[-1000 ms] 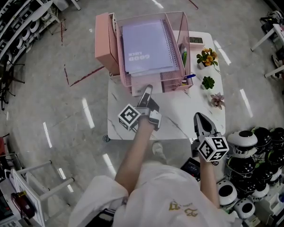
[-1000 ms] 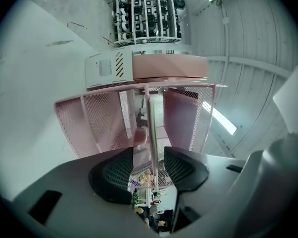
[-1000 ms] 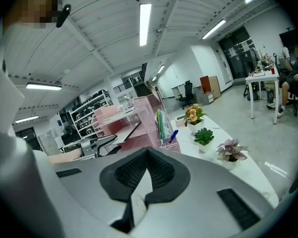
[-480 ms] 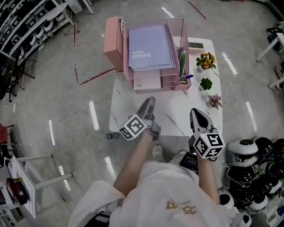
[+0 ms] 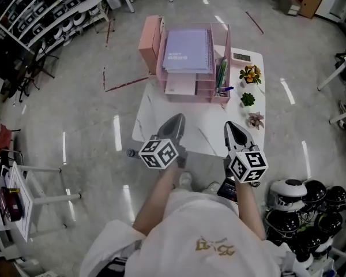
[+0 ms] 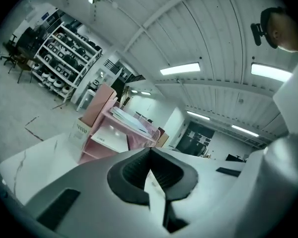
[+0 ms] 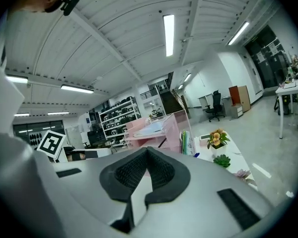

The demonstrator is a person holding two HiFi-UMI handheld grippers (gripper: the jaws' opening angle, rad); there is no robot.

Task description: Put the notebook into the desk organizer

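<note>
Two closed, empty tools held over the near half of the worktop.

Left hand-held gripper: jaws pressed together to the tip, nothing between them. Its nose points toward the desk organizer, and its marker cube lies at the near edge of the worktop.

Right hand-held gripper: jaws likewise together, nothing held. It is beside the left one, apart from it and roughly parallel to it.

Edges and room: a bare strip of white, marble-veined surface separates both tips from the front of the organizer. The organizer stands at the far edge, filling the left and middle of that side. Three potted plants line the right edge in a row from far to near, so the free strip is widest at left and centre. Glossy grey floor lies open to the left of the worktop. Black-and-white helmets crowd the floor beyond the near right corner. Shelving racks stand well apart at far left.

Task object: the lilac spiral-bound notebook lies flat on the top tier of the pink wire organizer, inside its side walls. Its long axis runs near to far, roughly in line with the gripper noses. The spiral binding is along its right edge, next to the right wall. The cover print sits toward the near short edge and is too small to read. Pens stand in the compartment at the organizer's right front.
</note>
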